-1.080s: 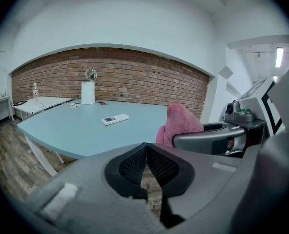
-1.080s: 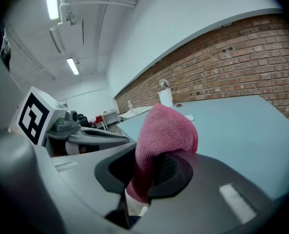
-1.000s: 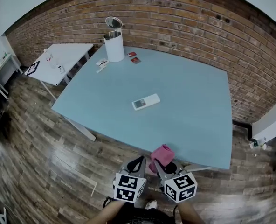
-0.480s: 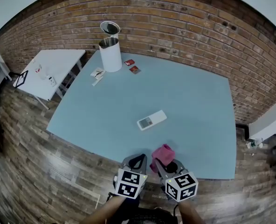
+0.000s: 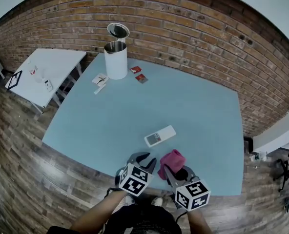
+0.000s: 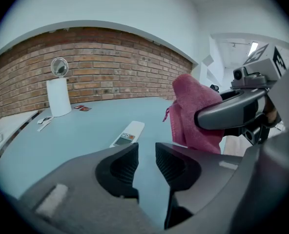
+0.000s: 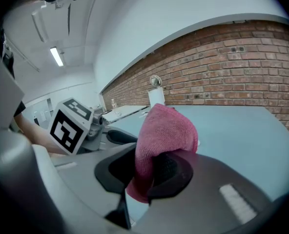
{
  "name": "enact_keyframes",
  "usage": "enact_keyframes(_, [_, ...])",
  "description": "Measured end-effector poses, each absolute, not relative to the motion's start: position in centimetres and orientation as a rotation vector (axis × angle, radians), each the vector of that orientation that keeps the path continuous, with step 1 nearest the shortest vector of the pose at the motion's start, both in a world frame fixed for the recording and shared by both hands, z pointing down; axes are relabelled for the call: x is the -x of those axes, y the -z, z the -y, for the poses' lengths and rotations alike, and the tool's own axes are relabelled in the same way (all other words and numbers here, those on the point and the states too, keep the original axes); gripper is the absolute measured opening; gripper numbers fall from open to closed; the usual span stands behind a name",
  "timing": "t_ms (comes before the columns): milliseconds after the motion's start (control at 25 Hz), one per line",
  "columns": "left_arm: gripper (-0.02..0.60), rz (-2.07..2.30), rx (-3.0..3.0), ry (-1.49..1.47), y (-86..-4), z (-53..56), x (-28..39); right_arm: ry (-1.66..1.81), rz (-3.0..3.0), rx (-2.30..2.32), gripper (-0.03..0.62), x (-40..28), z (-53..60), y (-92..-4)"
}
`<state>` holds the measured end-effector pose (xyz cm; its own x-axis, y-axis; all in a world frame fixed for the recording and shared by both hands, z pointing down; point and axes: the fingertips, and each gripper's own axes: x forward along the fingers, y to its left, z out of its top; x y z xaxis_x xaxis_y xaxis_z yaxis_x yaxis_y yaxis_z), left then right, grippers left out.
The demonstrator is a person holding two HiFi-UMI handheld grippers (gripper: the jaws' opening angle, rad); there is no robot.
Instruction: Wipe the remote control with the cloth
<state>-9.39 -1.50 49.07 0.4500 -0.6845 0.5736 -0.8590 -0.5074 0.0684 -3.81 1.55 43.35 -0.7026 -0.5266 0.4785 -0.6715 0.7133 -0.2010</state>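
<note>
Two tools held low over the near edge of the blue bench point(image 5: 198, 106), side by side, both tipped a bit down and aimed across the top. First, the left tool point(image 5: 143, 158): jaws a little apart, just been opening, nothing between them, only bare bench seen through the gap. Next to it, the right tool point(image 5: 176, 171): clamped tight on a pink cloth point(image 5: 172, 159), bunched up and sticking out above the jaws. Just ahead of both, a white remote control point(image 5: 160, 136), lying flat on the bench, slanted, small screen facing up, near the tools but touched by neither. Two bare forearms point(image 5: 98, 216) reaching in from the bottom of the head view. Far back on the bench, a white bin point(image 5: 116, 60) with its lid up, plus small red packets point(image 5: 142, 78) just beside it.
</note>
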Motion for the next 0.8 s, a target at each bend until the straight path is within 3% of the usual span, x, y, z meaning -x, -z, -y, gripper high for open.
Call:
enact_keyframes(200, [0.173, 1.201, -2.406, -0.800, -50.9, 4.6, 9.6, -0.505, 2.529, -0.892, 0.063, 3.6, 0.4, -43.7])
enact_keyframes(440, [0.314, 1.123, -2.413, -0.947, -53.8, 7.6, 9.9, -0.480, 2.561, -0.772, 0.063, 4.3, 4.2, -43.6])
enact_keyframes(600, [0.329, 1.086, -2.398, -1.012, -55.4, 8.8, 10.0, -0.487, 2.583, -0.690, 0.063, 4.9, 6.9, -43.7])
enact_keyframes(640, [0.393, 1.066, -2.393, -1.035, -55.8, 9.1, 10.0, -0.494, 2.591, -0.671, 0.063, 5.2, 7.6, -43.8])
enact_keyframes(800, [0.393, 1.010, -2.360, -1.136, -57.3, 10.0, 10.0, -0.580, 2.619, -0.588, 0.063, 6.5, 9.8, -44.9])
